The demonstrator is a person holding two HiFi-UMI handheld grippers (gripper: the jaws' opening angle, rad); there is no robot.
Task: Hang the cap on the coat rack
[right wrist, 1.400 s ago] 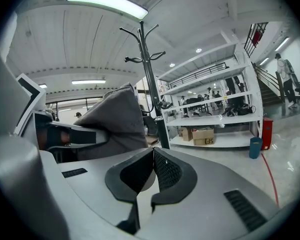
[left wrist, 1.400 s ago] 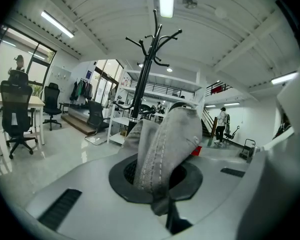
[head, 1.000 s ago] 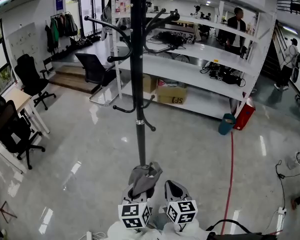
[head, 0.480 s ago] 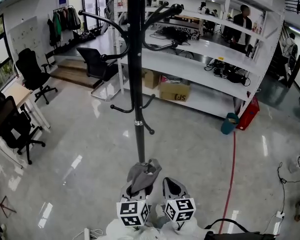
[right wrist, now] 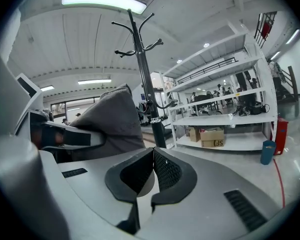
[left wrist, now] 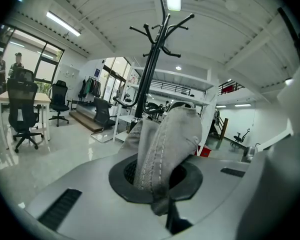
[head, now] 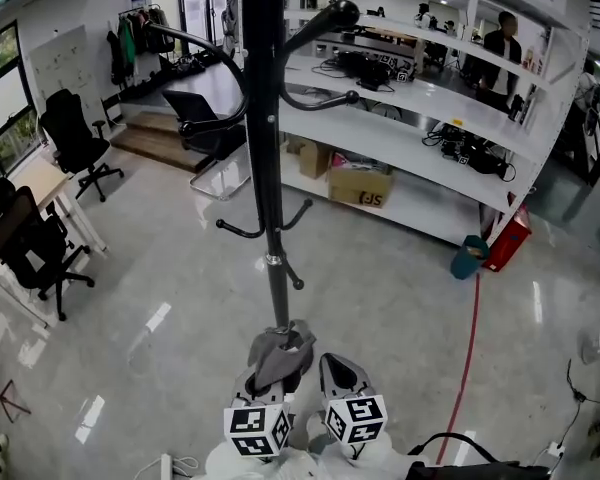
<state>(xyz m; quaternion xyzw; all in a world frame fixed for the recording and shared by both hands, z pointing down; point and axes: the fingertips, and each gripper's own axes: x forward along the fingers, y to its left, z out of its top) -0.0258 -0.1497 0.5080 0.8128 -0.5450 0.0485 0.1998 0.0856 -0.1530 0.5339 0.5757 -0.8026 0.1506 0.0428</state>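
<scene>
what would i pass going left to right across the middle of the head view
black office chair → coat rack → cardboard box → teal bin

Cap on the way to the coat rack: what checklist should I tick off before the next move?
1. Cap gripped by left gripper: ok, grey fabric is pinched between its fingers.
2. Right gripper free to help: ok, its fingers are together with nothing between them.
3. Coat rack in front: ok, the pole stands ahead of both grippers.
4. Hooks free: ok, those in view are bare.
5. Cap at a hook: not ok, it touches none.
6. Cap's opening facing the hook: cannot tell.
</scene>
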